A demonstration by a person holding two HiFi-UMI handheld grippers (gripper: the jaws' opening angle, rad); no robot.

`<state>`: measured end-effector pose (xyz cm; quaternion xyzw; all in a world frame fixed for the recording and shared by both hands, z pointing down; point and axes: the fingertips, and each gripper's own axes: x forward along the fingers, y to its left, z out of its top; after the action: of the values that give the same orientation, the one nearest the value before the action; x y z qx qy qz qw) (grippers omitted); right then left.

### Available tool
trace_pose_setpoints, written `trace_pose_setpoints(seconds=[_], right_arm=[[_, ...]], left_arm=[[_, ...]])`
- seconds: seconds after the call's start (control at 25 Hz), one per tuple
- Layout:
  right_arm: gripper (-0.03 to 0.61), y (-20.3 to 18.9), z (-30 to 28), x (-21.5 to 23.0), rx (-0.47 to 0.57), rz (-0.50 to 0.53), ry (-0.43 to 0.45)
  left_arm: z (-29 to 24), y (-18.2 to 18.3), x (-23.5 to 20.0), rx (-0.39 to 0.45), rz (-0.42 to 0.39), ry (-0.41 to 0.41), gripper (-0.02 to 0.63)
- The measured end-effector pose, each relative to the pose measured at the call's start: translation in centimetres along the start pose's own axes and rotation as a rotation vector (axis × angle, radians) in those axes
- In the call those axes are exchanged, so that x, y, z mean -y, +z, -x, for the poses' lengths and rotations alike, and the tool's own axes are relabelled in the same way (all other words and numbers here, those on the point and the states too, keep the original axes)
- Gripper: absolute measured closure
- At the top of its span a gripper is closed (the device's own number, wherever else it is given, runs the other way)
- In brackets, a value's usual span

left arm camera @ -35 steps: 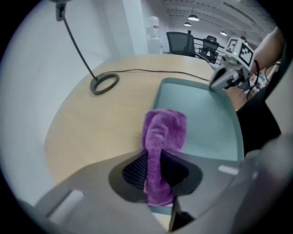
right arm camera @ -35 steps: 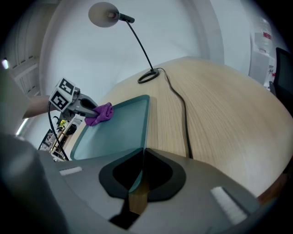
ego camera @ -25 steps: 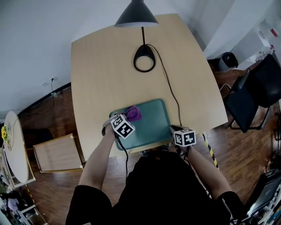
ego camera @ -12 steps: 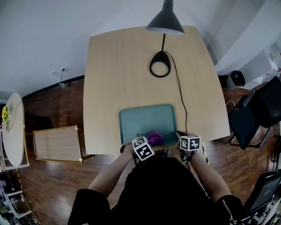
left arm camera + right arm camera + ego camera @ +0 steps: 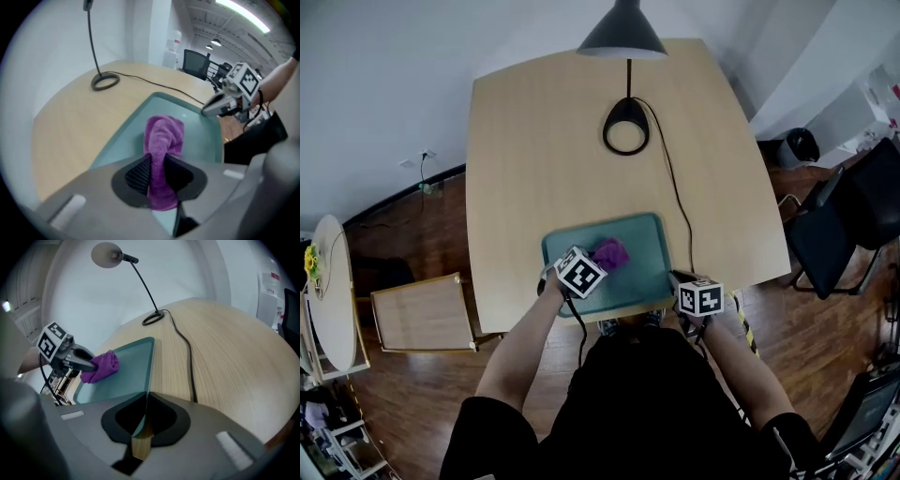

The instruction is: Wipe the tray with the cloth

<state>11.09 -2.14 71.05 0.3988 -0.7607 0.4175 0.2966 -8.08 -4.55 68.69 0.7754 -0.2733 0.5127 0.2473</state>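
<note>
- The left gripper [image 5: 157, 174] has its jaws clamped on the purple cloth [image 5: 165, 133]. The cloth bunches out ahead of them onto the floor of the teal tray [image 5: 201, 140].
- The right gripper [image 5: 143, 420] has its jaws closed on the tray's rim at a corner, and the tray stretches ahead and to their left.
- The tray lies on the desk [image 5: 544, 141], and a lamp [image 5: 622, 37] stands well beyond both jaws.

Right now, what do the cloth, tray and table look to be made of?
Cloth: purple terry or microfibre, from its fuzzy nap. Tray: likely plastic, smooth matte teal, thin rim. Table: pale wood or laminate, fine grain lines.
</note>
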Motion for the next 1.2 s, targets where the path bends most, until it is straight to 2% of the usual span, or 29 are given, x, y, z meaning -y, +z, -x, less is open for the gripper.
trace_pose_setpoints(seconds=[0.2,0.36,0.52,0.76,1.04,1.2], right_arm=[[0.558,0.0,-0.1,-0.3,0.009,-0.016,0.009],[0.558,-0.2,0.1,-0.4,0.012,-0.020,0.013],[0.558,-0.3,0.1,-0.3,0.005,-0.017,0.016],[0.558,-0.4,0.0,-0.2,-0.008,-0.003,0.017],[0.558,-0.3,-0.2,0.0,-0.009,0.001,0.017],[0.558,-0.3,-0.2,0.1,-0.009,0.002,0.015]], left_arm=[[0.9,3.0,-7.1,0.015,0.046,0.137,0.518],[0.6,3.9,-7.5,0.025,0.077,0.147,0.518],[-0.5,3.2,-4.8,0.003,0.039,0.105,0.518],[-1.7,3.1,0.5,-0.003,-0.069,0.043,0.518],[-2.4,2.3,9.7,-0.026,-0.223,-0.103,0.518],[-2.6,1.2,14.9,-0.052,-0.271,-0.207,0.518]])
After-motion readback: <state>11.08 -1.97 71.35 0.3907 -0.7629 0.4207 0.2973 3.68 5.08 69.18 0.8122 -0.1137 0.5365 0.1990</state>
